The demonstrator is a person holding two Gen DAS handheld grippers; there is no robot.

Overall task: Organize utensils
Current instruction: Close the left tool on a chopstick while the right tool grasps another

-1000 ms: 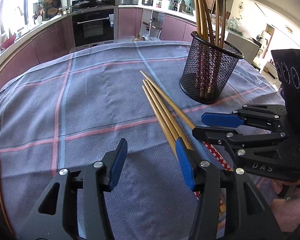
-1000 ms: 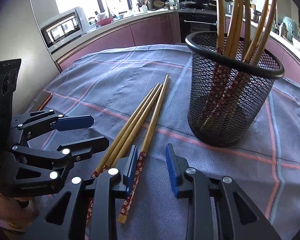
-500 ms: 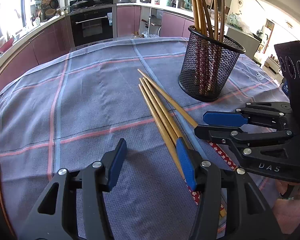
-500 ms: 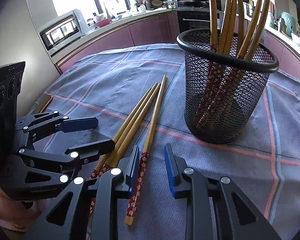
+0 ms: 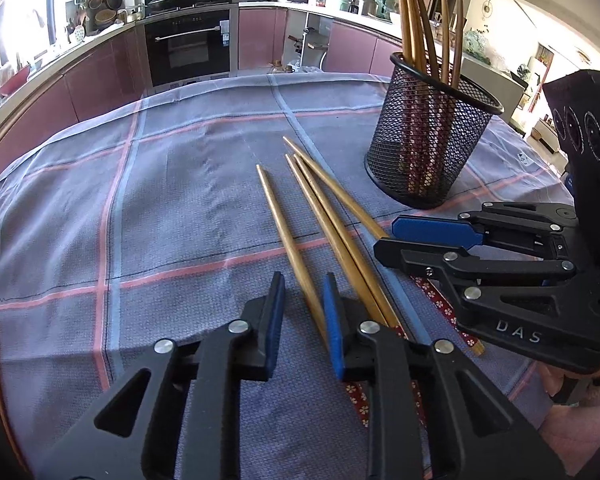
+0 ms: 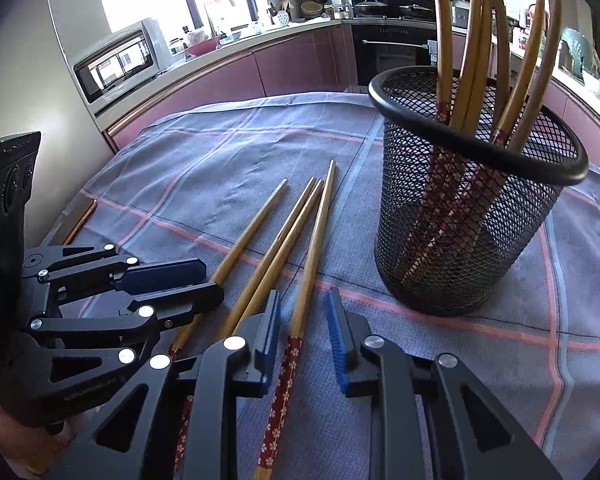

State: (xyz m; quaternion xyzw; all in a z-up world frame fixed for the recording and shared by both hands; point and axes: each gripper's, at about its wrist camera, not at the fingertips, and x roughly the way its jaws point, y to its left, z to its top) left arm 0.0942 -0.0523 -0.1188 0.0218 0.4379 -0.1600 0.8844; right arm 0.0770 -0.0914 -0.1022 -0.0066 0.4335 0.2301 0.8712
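— Bamboo, wasn't it? Where did the loose ones lie?

— Four chopsticks lay on the checked cloth (image 5: 160, 220), all running forward from the two tools. The outermost chopstick (image 5: 284, 224) ran between the left gripper (image 5: 302, 320)'s jaws, close against its right pad. The fourth chopstick (image 6: 316, 240) ran between the right gripper (image 6: 304, 324)'s jaws by its red flowered handle. The middle pair (image 6: 276, 256) sat between the two tools, ungripped.

— Were the jaws clamped?

— Not that I could see. Both sets had just been closing and stood narrow, but a gap showed beside each stick, so neither was pinched.

— Which step, then?

— I'd judge it the pick-up: one stick per tool. Several already stood in the black mesh holder (image 6: 512, 264), ahead and to the right of the right gripper.

— And next?

— Probably finishing the squeeze, lifting, and tipping each stick upright to clear the holder's rim.
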